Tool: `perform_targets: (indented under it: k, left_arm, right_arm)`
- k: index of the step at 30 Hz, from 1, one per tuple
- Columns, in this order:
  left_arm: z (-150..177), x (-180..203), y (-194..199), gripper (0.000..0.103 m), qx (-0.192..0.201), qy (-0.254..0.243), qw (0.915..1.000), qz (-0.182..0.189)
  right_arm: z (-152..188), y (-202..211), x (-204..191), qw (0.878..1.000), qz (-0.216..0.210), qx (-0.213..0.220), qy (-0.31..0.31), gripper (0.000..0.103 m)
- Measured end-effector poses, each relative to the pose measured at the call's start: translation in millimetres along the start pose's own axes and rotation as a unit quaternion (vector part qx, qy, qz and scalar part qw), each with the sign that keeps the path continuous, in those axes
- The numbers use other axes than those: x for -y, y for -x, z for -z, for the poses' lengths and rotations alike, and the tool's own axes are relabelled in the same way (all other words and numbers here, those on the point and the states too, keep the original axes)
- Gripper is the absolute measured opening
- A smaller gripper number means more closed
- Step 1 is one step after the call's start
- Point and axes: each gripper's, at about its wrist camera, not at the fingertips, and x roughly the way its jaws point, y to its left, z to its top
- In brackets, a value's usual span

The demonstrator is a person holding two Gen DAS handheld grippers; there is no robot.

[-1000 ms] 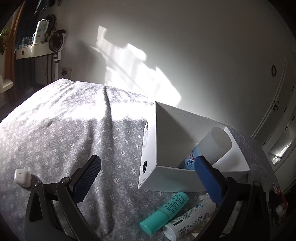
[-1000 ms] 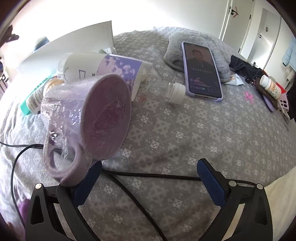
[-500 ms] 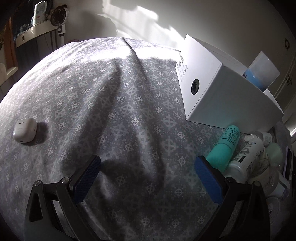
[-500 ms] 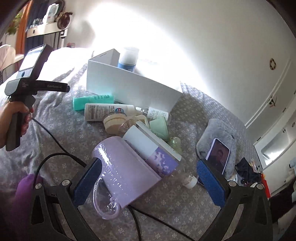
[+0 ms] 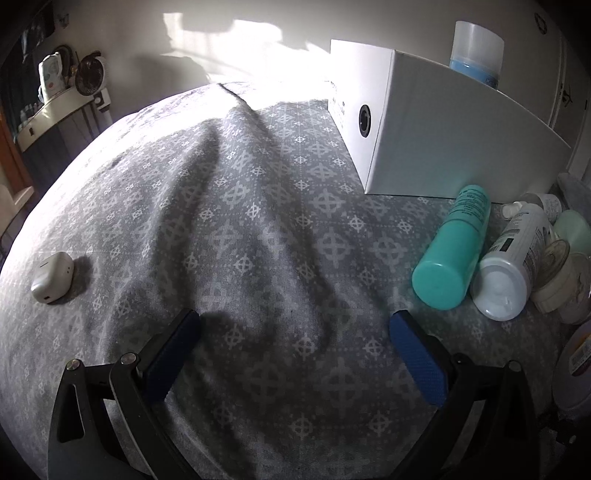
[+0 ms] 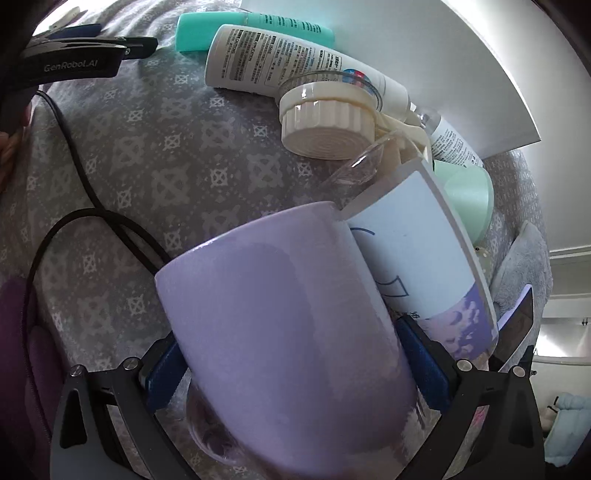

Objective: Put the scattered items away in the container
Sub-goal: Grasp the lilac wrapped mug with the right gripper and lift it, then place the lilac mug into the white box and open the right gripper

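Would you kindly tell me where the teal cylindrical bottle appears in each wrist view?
Left wrist: the teal cylindrical bottle lies right of centre, cap toward the camera, below the white cardboard box.
Right wrist: it lies along the top edge, left of centre.
Shared landmark: the white printed bottle lying beside it.

Purple mug [image 6: 295, 332] hiding the right tongs' pad faces, contact perhaps unclear, phone [image 6: 517, 321] mostly hidden behind box

Dim fisheye views, sunlit glare on far wall [image 5: 258, 40], dark vignetted edges
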Motion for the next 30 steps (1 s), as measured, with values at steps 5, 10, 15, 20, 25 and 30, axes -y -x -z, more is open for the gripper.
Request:
perform_targets:
  k: [5,10,15,20,25,30]
  left_arm:
    - [0.7,0.2,0.3,0.103,0.001,-0.001,1.0,-0.002]
    - [1.5,0.7,0.7,0.103,0.001,-0.004,1.0,-0.005]
    - [2.0,0.3,1.9,0.103,0.001,-0.004,1.0,-0.005]
    - [2.8,-0.6,2.4,0.103,0.004,0.0,1.0,0.0]
    - [4.8,0.4,3.6,0.103,0.007,-0.001,1.0,-0.001]
    - [6.2,0.9,4.1,0.103,0.009,0.0,1.0,0.001]
  right_arm:
    - [23.1,16.2,10.1,0.999,-0.019,0.023,-0.02,0.097]
    - [52.0,49.9,33.2,0.994,-0.056,0.068,-0.067,0.094]
    - [70.5,104.1,97.1,0.958,-0.146,0.176,-0.174,0.093]
    - [34.9,125.9,171.4,0.889,-0.187,0.284,-0.306,0.093]
    - [-24.3,126.7,215.8,0.822,-0.171,0.342,-0.421,0.093]
    - [-106.2,112.1,236.5,0.808,-0.146,0.343,-0.457,0.093]
